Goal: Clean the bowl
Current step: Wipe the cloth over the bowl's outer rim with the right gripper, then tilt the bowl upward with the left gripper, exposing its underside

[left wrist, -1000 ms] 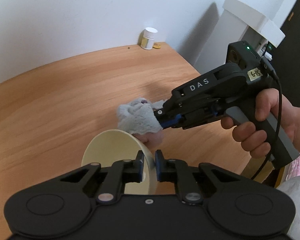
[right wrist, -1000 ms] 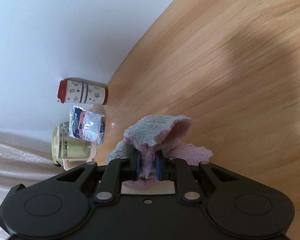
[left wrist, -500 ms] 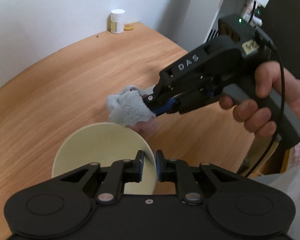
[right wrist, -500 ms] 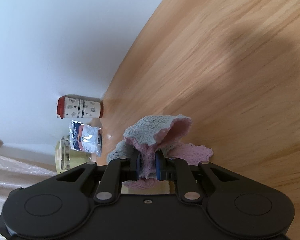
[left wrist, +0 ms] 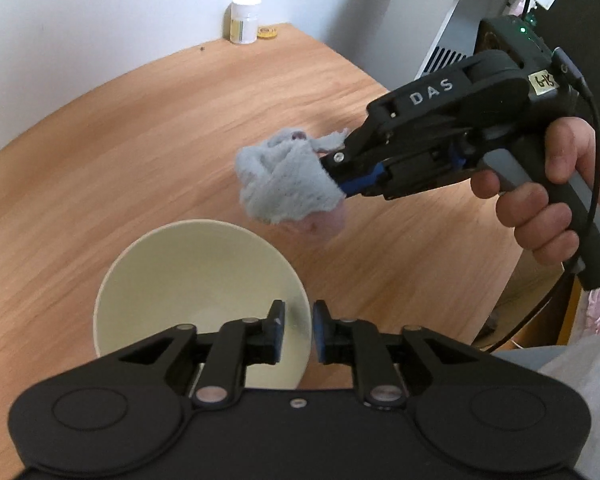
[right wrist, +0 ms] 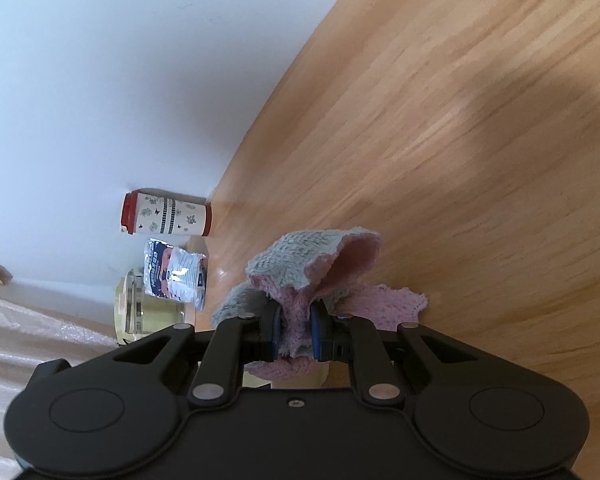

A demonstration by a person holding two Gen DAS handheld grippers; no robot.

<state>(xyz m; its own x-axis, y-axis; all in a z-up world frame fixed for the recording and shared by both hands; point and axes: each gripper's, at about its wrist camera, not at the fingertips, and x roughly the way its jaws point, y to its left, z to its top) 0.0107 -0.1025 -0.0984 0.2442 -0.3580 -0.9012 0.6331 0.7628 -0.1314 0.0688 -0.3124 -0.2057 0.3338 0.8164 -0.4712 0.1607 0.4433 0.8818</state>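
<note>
A cream bowl [left wrist: 188,280] is tilted above the wooden table [left wrist: 100,140], its inside facing the left wrist camera. My left gripper [left wrist: 298,330] is shut on the bowl's right rim. My right gripper [left wrist: 340,184] is shut on a grey and pink cloth [left wrist: 284,180] and holds it just above and beyond the bowl's far right rim, apart from the bowl. In the right wrist view the right gripper [right wrist: 294,332] clamps the bunched cloth [right wrist: 320,264]; a sliver of the bowl shows below it.
A white-capped jar [left wrist: 244,20] and a small yellow lid [left wrist: 267,32] stand at the table's far edge by the wall. A red-capped patterned tumbler [right wrist: 166,214], a foil packet [right wrist: 176,278] and a glass jar [right wrist: 148,312] stand at another edge. A white appliance [left wrist: 496,4] stands at the right.
The bowl has turned its opening more toward the left camera. The right gripper with the cloth has lifted up and away from the bowl's rim.
</note>
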